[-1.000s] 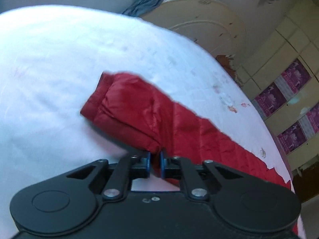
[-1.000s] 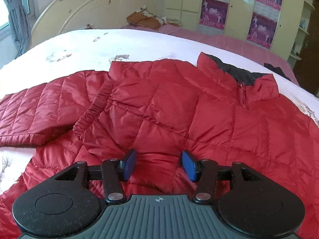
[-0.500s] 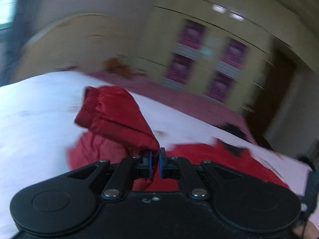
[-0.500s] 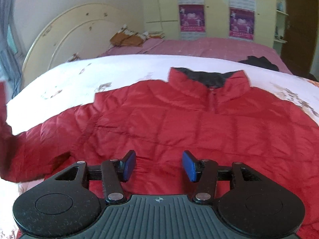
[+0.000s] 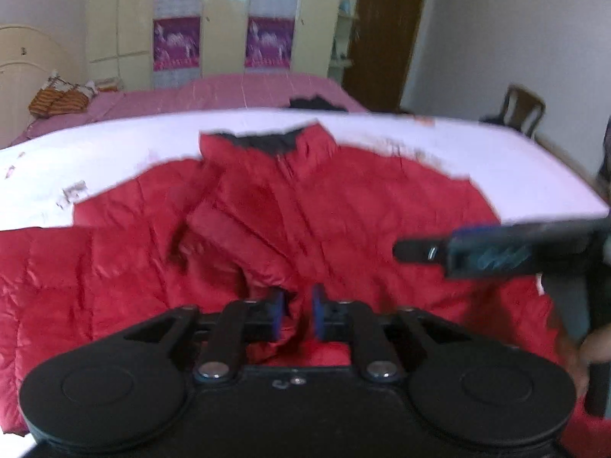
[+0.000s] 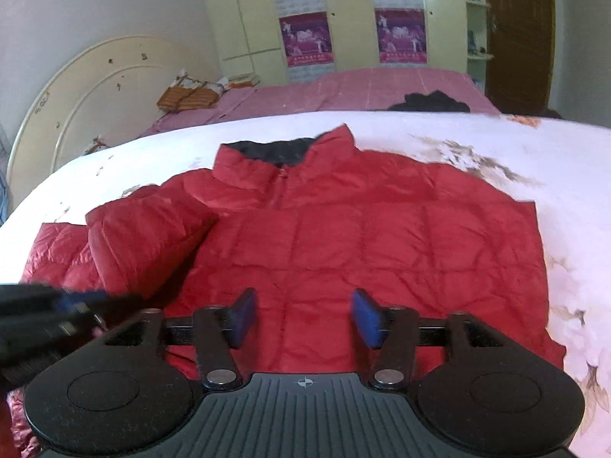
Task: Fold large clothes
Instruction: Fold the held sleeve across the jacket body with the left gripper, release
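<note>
Left wrist view: the left gripper hovers low over a red quilted puffer jacket spread flat on a white floral bedsheet. Its 2 blue-padded fingers stand slightly parted, a fold of red fabric rising in the gap between them; whether the pads press it cannot be told through the blur. The right gripper reaches in from the right edge of this view, level above the jacket and seen side-on.

In the right wrist view, the right gripper sits above the jacket's lower front, its blue pads spread wide with nothing between them. The left gripper enters as a blurred dark shape at the left edge, close to the folded sleeve.

The jacket lies front up, zipper closed, its long axis running away from both cameras, with the black-lined collar at the far end toward a pink bedcover. The sleeve on the left lies doubled over the jacket's left chest, angled toward the collar. A cream rounded headboard stands at the left, and a yellow wardrobe with 4 purple posters lines the far wall.
</note>
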Action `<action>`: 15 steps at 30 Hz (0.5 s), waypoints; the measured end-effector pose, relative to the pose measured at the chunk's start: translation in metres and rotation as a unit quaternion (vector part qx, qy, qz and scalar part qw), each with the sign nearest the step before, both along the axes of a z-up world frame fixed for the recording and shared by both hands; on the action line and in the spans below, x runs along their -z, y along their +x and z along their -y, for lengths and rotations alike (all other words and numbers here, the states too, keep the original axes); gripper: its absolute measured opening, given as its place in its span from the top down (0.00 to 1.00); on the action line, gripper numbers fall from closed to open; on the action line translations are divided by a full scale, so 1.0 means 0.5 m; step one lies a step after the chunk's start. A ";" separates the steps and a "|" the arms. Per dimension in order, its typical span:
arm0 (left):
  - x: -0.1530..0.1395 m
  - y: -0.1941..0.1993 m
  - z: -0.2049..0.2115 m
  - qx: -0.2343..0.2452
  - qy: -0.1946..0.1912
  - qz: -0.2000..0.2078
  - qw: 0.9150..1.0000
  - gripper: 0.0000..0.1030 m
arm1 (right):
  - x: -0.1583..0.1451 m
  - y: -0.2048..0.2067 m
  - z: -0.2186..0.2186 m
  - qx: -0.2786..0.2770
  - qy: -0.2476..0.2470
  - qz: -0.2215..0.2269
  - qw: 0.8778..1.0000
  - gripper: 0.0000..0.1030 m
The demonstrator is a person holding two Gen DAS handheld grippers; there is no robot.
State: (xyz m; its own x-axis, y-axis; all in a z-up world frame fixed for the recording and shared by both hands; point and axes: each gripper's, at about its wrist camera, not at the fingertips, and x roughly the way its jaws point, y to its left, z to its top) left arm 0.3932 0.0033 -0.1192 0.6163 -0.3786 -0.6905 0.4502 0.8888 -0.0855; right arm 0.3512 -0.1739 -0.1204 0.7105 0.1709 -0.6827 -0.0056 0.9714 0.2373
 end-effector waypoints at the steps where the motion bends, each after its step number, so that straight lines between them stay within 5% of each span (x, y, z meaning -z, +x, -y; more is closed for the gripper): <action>1: 0.007 -0.007 -0.002 0.003 0.009 -0.002 1.000 0.67 | -0.004 -0.008 0.005 0.004 0.006 0.012 1.000 0.00; 4: 0.009 -0.026 -0.008 0.004 0.025 0.011 1.000 0.42 | -0.011 0.000 0.008 0.004 0.033 0.016 0.999 0.00; 6: 0.004 -0.044 -0.015 -0.007 0.034 0.031 0.999 0.36 | -0.015 0.009 0.000 -0.003 0.044 0.016 0.999 0.00; 15: -0.024 -0.127 -0.145 -0.101 0.037 0.036 0.993 0.36 | -0.030 0.049 -0.083 -0.060 0.060 0.021 0.996 0.00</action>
